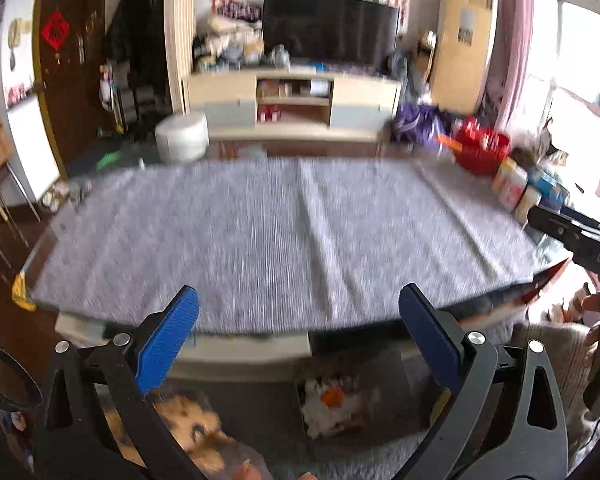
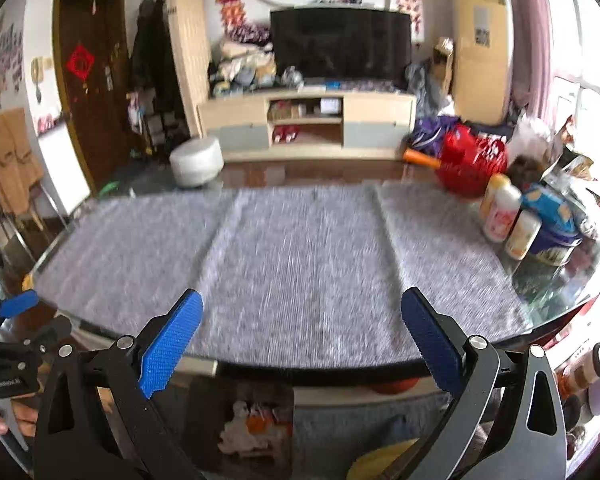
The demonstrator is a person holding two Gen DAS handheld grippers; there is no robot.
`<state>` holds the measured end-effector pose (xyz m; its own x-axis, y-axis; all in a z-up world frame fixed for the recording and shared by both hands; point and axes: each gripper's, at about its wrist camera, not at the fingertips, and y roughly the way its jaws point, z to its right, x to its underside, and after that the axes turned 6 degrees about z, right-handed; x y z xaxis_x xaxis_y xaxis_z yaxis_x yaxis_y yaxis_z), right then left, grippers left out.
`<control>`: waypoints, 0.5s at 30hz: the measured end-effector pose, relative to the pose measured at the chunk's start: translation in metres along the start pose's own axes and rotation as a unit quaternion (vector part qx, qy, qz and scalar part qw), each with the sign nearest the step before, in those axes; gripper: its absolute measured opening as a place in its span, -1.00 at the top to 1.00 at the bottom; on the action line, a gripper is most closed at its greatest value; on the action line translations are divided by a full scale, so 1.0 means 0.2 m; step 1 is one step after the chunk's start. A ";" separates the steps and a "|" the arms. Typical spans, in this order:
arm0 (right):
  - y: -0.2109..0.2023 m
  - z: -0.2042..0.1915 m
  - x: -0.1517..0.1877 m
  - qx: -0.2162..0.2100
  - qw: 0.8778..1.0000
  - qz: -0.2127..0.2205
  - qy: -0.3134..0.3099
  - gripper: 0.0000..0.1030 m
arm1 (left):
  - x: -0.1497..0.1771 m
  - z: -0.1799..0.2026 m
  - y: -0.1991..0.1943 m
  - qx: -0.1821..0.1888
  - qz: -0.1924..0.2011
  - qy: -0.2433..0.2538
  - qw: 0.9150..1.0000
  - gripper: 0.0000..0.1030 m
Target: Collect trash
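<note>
Left wrist view: the left gripper (image 1: 300, 324) is held above the near edge of the table (image 1: 44, 236), tilted down and forward; its jaws are spread wide with nothing between them; the blue pads (image 1: 168, 344) frame only the grey cloth (image 1: 284, 232); the picture is blurred. The right gripper (image 1: 572, 236) shows at the right edge, its jaws not visible there. Right wrist view: the right gripper (image 2: 302, 328) is held likewise over the near edge, tilted down, jaws spread wide and empty; part of the left gripper (image 2: 12, 320) and the hand (image 2: 16, 416) holding it show at the left edge. The trash (image 2: 256, 424), a white and orange heap, lies in a dark bin (image 2: 204, 412) below the table edge, under and between the fingers; the cloth bears no litter; bottles (image 2: 500, 208) and a red basket (image 2: 472, 160) stand at the far right.
</note>
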<state>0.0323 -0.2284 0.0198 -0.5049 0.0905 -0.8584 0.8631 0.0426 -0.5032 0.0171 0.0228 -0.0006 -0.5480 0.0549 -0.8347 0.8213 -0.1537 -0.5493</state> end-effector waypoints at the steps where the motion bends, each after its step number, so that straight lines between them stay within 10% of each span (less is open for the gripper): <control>1: -0.03 0.00 -0.03 0.003 1.000 0.010 0.001 -0.94 | -0.04 0.01 -0.04 -0.002 0.018 0.005 1.000 -0.84; 15: -0.33 -0.06 -0.18 0.033 0.995 0.089 -0.008 -0.94 | -0.26 0.08 -0.34 -0.041 0.106 0.021 0.993 -0.84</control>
<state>-0.0070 -0.2233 0.0849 -0.3443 0.0745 -0.9359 0.9368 -0.0382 -0.3476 -0.0125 0.0137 0.0809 -0.3557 0.0722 -0.9318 0.9286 -0.0857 -0.3611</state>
